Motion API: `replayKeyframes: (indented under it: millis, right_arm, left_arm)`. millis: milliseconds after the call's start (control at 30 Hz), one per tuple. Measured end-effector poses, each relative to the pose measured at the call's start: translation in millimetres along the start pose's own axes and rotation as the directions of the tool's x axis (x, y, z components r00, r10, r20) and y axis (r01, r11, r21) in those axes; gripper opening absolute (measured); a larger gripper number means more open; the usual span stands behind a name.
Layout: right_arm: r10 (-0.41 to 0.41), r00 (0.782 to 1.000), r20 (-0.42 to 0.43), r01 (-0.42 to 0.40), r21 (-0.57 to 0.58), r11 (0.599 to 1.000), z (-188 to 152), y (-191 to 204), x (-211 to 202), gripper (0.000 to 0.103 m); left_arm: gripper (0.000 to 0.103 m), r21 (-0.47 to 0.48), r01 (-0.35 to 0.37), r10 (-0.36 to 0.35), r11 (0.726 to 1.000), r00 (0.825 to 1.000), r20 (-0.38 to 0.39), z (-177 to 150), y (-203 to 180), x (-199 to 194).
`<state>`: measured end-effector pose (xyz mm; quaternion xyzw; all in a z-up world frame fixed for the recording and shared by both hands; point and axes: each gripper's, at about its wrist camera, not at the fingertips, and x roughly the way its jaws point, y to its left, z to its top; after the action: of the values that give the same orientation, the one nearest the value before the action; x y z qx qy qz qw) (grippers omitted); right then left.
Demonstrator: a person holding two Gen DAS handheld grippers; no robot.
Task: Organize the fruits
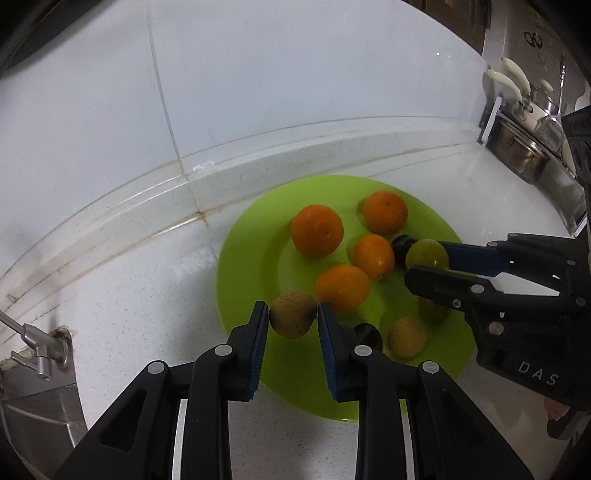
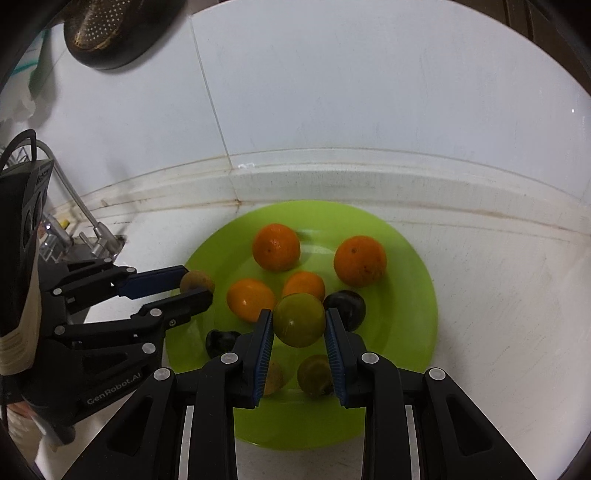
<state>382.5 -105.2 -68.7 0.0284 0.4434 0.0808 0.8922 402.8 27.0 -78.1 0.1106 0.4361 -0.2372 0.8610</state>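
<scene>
A lime-green plate (image 1: 243, 258) (image 2: 413, 302) on the white counter holds several oranges (image 1: 317, 230) (image 2: 276, 246), dark plums (image 2: 345, 304) (image 1: 367, 334) and small brownish and green fruits (image 1: 406, 336) (image 2: 314, 374). My left gripper (image 1: 293, 314) (image 2: 195, 286) is shut on a brown speckled fruit (image 1: 293, 314) (image 2: 197, 280) above the plate's left rim. My right gripper (image 2: 299, 325) (image 1: 426, 260) is shut on a yellow-green fruit (image 2: 299, 325) (image 1: 426, 254) above the plate's middle.
A tiled wall (image 1: 295, 74) rises behind the counter. A tap (image 1: 37, 350) (image 2: 92, 229) and sink edge (image 1: 37, 406) lie to the left. Metal pots (image 1: 517, 155) with cream handles stand at the right. A dark perforated utensil (image 2: 110, 33) hangs at the upper left.
</scene>
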Motion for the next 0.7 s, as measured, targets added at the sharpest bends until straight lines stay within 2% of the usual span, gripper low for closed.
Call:
replayKeyframes:
  millis: [67, 100, 133, 233, 300, 467, 700]
  right_arm:
    - [-0.011, 1.0, -0.001, 0.011, 0.008, 1.0, -1, 0, 1, 0.033]
    - [-0.014, 1.0, 0.0, 0.014, 0.011, 1.0, -2, 0, 0, 0.04]
    - [-0.019, 1.0, 0.004, 0.019, 0.012, 1.0, -3, 0, -1, 0.041]
    - [-0.033, 0.999, 0.017, 0.033, -0.003, 0.999, -7, 3, -7, 0.041]
    - [-0.043, 0.999, 0.03, 0.043, 0.002, 0.999, -10, 2, -15, 0.041]
    - [-0.062, 0.995, 0.073, 0.061, 0.016, 0.998, -20, 0, -43, 0.044]
    - [-0.069, 0.985, 0.158, 0.067, 0.016, 0.998, -36, 4, -94, 0.053]
  left_arm:
    - [0.04, -0.005, -0.007, 0.007, 1.0, 1.0, 0.003, -1, 0, -3]
    - [0.042, -0.008, -0.008, 0.008, 1.0, 1.0, 0.007, -1, -1, -6]
    - [0.042, -0.009, -0.007, 0.007, 1.0, 1.0, 0.012, -2, -2, -8]
    - [0.043, -0.021, -0.041, 0.041, 0.999, 0.999, 0.019, -4, -6, -19]
    - [0.049, -0.047, -0.051, 0.053, 0.998, 0.998, 0.029, -7, -5, -28]
    - [0.052, -0.101, -0.083, 0.091, 0.991, 0.993, 0.08, -13, -15, -61]
    - [0.065, -0.131, -0.168, 0.191, 0.977, 0.963, 0.19, -27, -42, -117]
